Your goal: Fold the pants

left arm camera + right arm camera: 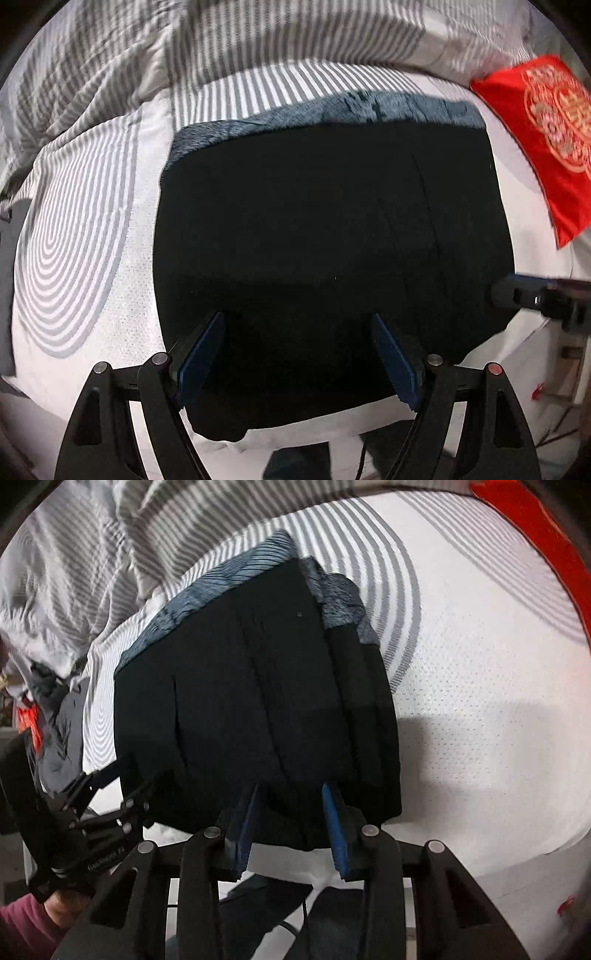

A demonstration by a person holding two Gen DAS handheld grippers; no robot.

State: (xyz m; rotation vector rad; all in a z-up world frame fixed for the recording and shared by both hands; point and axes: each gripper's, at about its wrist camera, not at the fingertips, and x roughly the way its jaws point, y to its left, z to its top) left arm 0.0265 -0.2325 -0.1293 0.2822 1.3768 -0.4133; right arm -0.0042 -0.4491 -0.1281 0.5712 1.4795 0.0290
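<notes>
The black pants (pixel 332 221) lie folded into a thick rectangle on the white mattress (pixel 92 332), with blue-grey fleecy lining showing along the far edge. My left gripper (pixel 297 321) hovers over their near edge, jaws wide apart and nothing between them. In the right wrist view the pants (pixel 251 686) fill the middle. My right gripper (pixel 291 790) stands over their near edge with the jaws partly apart, and the blue pads (pixel 334 812) do not visibly press on the cloth. The left gripper (pixel 140 775) shows at the pants' left corner, and the right gripper (pixel 517 295) at the right edge.
A grey-striped duvet (pixel 221 44) is bunched along the far side. A red cushion (pixel 546 140) with a gold pattern lies at the right. Grey clothing (pixel 59 731) is heaped at the left. A hand and magenta sleeve (pixel 29 923) hold the left gripper.
</notes>
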